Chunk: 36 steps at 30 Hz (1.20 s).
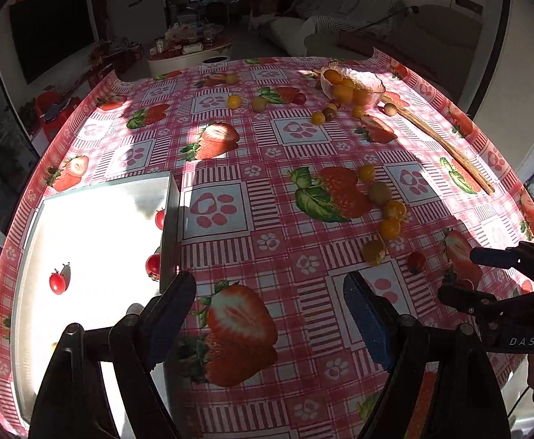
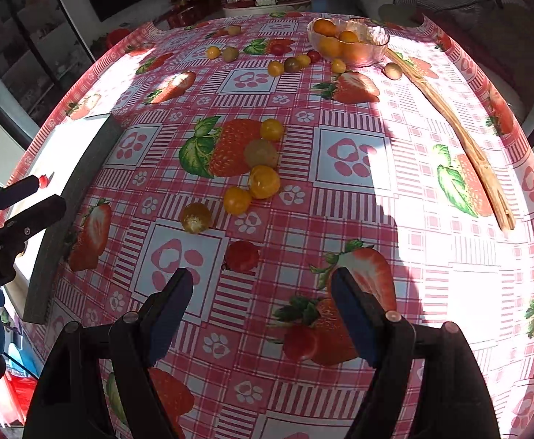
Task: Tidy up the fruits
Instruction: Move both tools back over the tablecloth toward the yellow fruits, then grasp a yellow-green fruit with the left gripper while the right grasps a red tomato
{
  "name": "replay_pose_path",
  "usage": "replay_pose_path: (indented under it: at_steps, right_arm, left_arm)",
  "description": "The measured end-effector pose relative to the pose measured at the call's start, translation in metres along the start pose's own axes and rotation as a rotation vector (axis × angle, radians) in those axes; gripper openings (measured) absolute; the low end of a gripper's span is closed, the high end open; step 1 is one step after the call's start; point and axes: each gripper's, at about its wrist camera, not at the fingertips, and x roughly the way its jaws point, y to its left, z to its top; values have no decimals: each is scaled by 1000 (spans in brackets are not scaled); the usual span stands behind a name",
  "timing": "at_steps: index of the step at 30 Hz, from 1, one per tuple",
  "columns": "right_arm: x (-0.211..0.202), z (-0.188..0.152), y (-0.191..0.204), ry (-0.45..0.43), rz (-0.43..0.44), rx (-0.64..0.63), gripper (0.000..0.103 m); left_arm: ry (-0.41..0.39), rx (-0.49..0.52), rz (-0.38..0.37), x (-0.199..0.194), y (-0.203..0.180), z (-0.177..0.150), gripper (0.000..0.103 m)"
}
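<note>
Sorting step in hand: reds to the white tray [image 1: 94,226], yellows to the glass bowl [image 1: 351,86], by my reading.

Left gripper [image 1: 268,300], lower centre of left view: jaws wide, nothing between. Right gripper [image 2: 261,289], lower centre of right view: jaws wide, empty.

Tray at left of left view holds three red cherry tomatoes [image 1: 57,282]. Bowl, upper right, holds yellow ones.

Loose red tomato [image 2: 242,256] lies on the strawberry tablecloth [image 2: 431,219] just ahead of right jaws; yellow cluster [image 2: 263,181] beyond.

Next move, prob.: right gripper drops over the red, closes gently; soft fruit, may roll.
</note>
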Motion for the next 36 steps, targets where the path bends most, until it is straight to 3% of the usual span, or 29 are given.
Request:
replay_pose_path:
  at_steps: [8, 17, 18, 20, 22, 25, 36]
  right_arm:
    - [1, -24, -7, -21, -25, -47, 81]
    - [5, -28, -8, -46, -2, -49, 79]
    - [6, -27, -7, -49, -4, -55, 79]
    - [7, -25, -3, -58, -6, -67, 78]
    - [10, -23, -1, -65, -3, -75, 75]
    - [14, -18, 4, -74, -2, -91, 71]
    - [27, 1, 19, -112, -7, -173, 51]
  left_arm:
    - [42, 73, -45, 34, -46, 4, 84]
    - [64, 108, -46, 64, -65, 13, 83]
    - [63, 110, -45, 65, -67, 13, 81]
    - [82, 118, -46, 70, -69, 12, 58]
    - [77, 110, -54, 71, -69, 12, 56]
    - [59, 124, -53, 69, -69, 12, 34]
    - [56, 100, -60, 67, -57, 10, 33]
